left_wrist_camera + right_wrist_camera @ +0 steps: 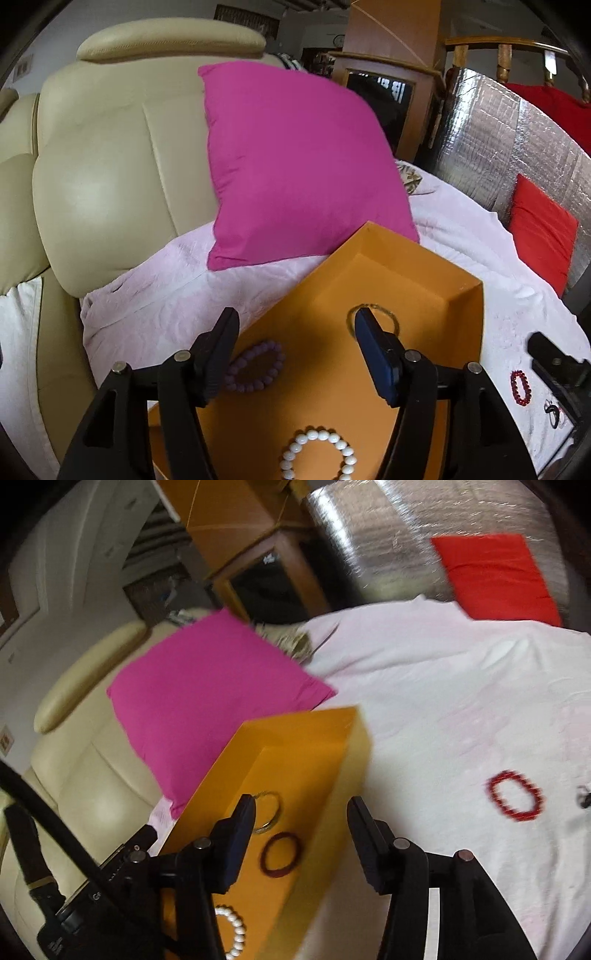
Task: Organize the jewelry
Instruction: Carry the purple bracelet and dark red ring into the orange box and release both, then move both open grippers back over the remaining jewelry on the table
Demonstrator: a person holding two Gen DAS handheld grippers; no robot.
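Hovering half-open, both claws, left and right, hold nothing.

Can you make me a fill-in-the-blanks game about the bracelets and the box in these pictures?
1. The white bead bracelet lies inside the ____ box.
2. The red bead bracelet lies outside the box, on the ____ cloth.
3. The big cushion leaning behind the box is ____.
4. The jaws of the left gripper are ____, with nothing held between them.

Missing words: orange; white; pink; open
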